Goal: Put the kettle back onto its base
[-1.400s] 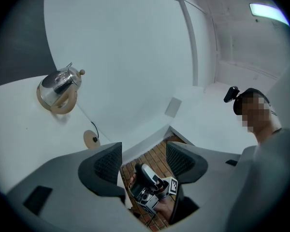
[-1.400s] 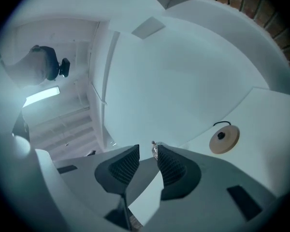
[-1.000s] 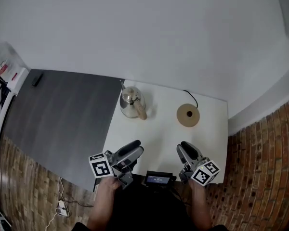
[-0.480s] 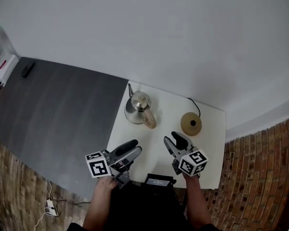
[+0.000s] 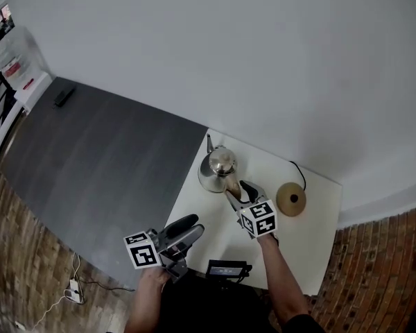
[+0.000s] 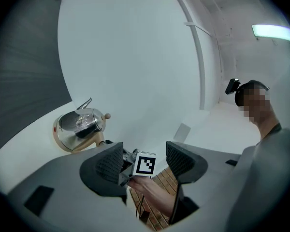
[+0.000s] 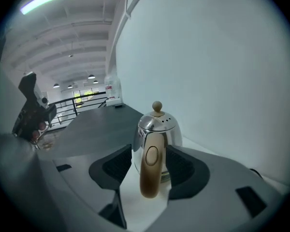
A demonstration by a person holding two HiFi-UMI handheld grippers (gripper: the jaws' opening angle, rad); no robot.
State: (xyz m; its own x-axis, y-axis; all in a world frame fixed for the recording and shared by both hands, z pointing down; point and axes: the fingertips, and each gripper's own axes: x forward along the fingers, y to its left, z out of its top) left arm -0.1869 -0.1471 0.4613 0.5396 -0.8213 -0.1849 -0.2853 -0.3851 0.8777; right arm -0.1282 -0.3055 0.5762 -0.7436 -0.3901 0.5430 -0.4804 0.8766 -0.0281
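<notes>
The right gripper [image 5: 237,191], fingers just opened wide, straddles the handle [image 7: 151,170] of the kettle [image 5: 218,166] near the worktop's [image 5: 298,234] far left corner, not yet gripping; close squarely mid-handle. The left gripper [image 5: 184,229] gapes empty.

Mirror-silver kettle [image 5: 218,170] with tan handle and knob. Right of the kettle, a tan base [image 5: 291,199] with dark centre. White table [image 5: 312,234]; dark grey slab [image 5: 104,158] left of the kettle; red-brown brick-patterned floor [image 5: 381,269]. Black-and-white square-patterned marker cube [image 5: 258,218] beside the kettle.
</notes>
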